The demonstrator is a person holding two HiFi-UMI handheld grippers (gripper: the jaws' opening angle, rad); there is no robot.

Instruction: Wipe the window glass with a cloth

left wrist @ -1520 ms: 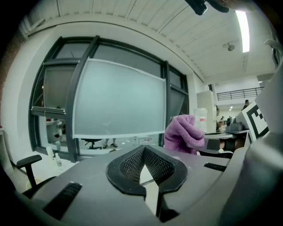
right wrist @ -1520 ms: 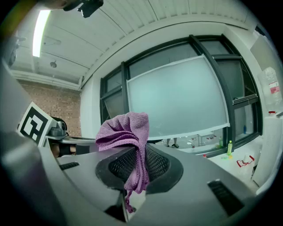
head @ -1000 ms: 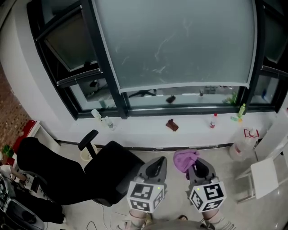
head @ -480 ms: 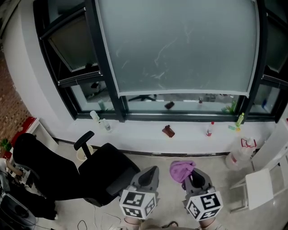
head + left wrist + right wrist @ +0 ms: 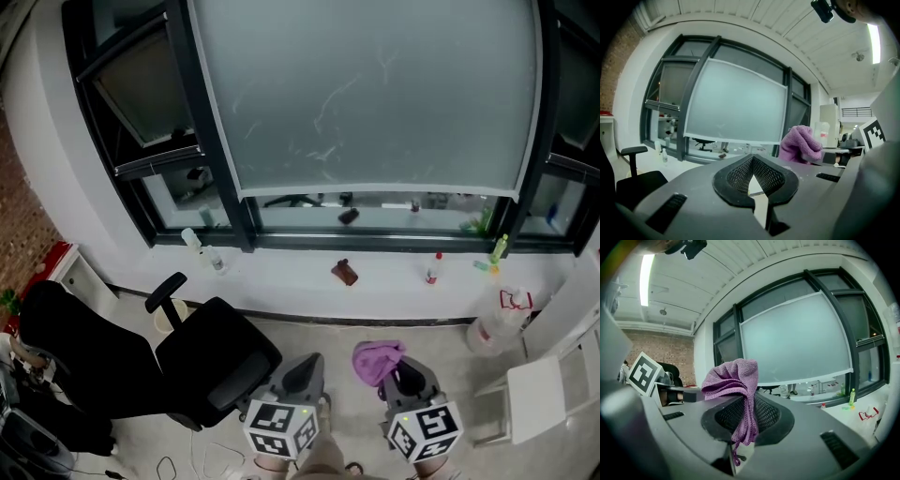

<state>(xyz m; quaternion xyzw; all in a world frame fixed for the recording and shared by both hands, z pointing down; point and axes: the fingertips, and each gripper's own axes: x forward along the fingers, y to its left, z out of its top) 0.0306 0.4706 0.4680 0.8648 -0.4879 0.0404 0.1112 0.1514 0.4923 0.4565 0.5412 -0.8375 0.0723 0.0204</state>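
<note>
Well short of the window, with the cloth gripped and ready.
The right claw (image 5: 746, 414) is clenched on the purple cloth (image 5: 732, 379), which bunches above its jaws and dangles between them. The left claw (image 5: 752, 174) is closed on nothing. Both hang low over the floor, well apart from the streaked window glass (image 5: 375, 94), beyond the sill (image 5: 394, 281). By my reckoning no wiping has begun. The next move calls for stepping past the black chair (image 5: 211, 361) and raising the cloth flat to the pane.
</note>
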